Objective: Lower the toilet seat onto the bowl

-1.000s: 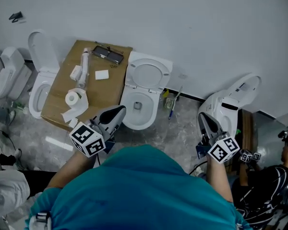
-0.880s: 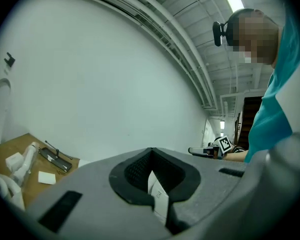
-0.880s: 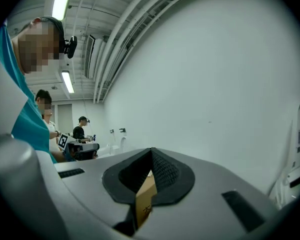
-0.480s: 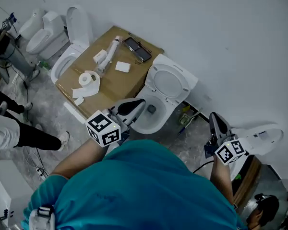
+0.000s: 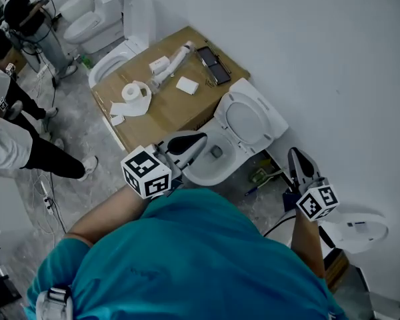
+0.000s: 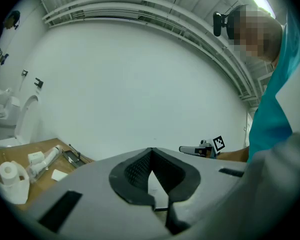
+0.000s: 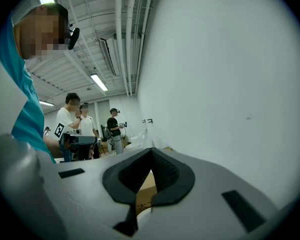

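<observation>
The seat point(image 5: 248, 120) stands raised, leaning back toward the wall point(image 5: 307, 59) over the open bowl point(image 5: 213, 167); neither gripper touches it.

The left gripper point(image 5: 197, 139) hangs in front of the bowl's left side, its marker cube point(image 5: 147, 172) near the person's teal shirt point(image 5: 187, 259); in the left gripper view its jaws are pressed together at the tips with nothing between them.

The right gripper point(image 5: 295, 155) is off to the right of the toilet, near the wall, apart from the seat; in the right gripper view its jaws are likewise pressed together and hold nothing.

Just left of the toilet is a cardboard box point(image 5: 163, 109); on it lie a paper roll point(image 5: 135, 93) with a loose tail, a white tube point(image 5: 177, 59), a dark flat item point(image 5: 213, 65) and a small white square point(image 5: 187, 85).

Beyond the box stands a second toilet point(image 5: 117, 52) with its lid up; a third toilet point(image 5: 357, 227) shows at the lower right, by the right arm.

The floor point(image 5: 87, 132) is grey stone; cables lie on it at the left.

One bystander point(image 5: 13, 145) stands at the left edge; another point(image 5: 23, 12) is in the far top left corner; the right gripper view shows several people standing well off along the wall.
</observation>
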`<state>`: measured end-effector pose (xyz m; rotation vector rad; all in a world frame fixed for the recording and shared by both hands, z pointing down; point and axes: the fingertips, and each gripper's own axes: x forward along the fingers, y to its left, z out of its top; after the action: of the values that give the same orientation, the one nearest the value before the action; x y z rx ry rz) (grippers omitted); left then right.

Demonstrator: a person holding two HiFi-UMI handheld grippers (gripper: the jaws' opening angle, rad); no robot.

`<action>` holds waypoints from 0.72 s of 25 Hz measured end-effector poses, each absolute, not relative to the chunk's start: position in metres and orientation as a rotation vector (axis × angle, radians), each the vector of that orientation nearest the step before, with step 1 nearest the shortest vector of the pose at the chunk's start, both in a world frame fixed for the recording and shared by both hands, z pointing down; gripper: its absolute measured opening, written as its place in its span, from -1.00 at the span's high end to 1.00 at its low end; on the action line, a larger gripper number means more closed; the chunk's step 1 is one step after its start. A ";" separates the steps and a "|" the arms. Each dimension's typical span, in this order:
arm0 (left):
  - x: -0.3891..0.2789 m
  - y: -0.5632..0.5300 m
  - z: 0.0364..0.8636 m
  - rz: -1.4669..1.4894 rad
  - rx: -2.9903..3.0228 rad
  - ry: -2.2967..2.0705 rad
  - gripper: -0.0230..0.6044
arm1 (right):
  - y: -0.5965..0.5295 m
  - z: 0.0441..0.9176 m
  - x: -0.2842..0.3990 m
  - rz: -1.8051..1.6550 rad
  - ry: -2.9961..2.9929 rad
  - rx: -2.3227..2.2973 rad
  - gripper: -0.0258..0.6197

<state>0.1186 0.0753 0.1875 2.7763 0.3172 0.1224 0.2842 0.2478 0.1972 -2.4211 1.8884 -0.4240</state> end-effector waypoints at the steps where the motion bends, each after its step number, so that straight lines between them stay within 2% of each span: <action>1: 0.117 0.069 0.189 0.122 2.774 0.307 0.95 | 0.238 0.198 0.285 -0.432 1.912 -2.416 0.95; 10: 0.110 -0.009 0.205 0.098 2.760 0.296 0.95 | 0.150 0.194 0.307 -0.445 1.918 -2.447 0.95; 18: 0.138 -0.038 0.229 0.172 2.738 0.315 0.95 | 0.116 0.241 0.337 -0.582 1.948 -2.509 0.95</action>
<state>0.1383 -0.0380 0.2291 2.7383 0.3153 0.1723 0.3369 0.1162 0.2413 -2.5089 1.9484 -0.5824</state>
